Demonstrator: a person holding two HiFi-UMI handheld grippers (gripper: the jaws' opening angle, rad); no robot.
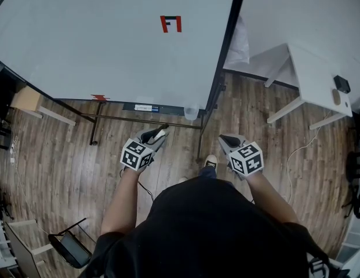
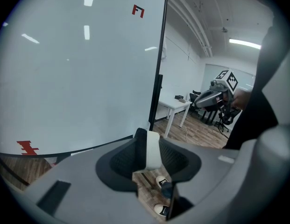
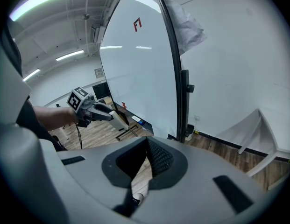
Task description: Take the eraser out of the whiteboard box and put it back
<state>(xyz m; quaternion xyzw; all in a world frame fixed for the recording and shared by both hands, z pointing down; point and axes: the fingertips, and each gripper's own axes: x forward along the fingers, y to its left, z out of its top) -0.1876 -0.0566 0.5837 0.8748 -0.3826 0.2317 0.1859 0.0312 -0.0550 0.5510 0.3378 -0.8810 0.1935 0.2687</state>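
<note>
Halfway through, by the look of it: eraser [image 2: 152, 150] pinched between fingers of left gripper [image 1: 158, 133], out of whiteboard box [image 1: 191, 113] just ahead of the fingertips. Right gripper [image 1: 226, 139] fingers pressed together, empty. Left to do: putting it back.

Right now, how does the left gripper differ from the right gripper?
The left gripper clamps a white eraser between its jaws; the right gripper holds nothing. The left gripper's jaws stand apart around the eraser; the right gripper's jaws meet at the tips. Both are side by side and point toward the whiteboard.
</note>
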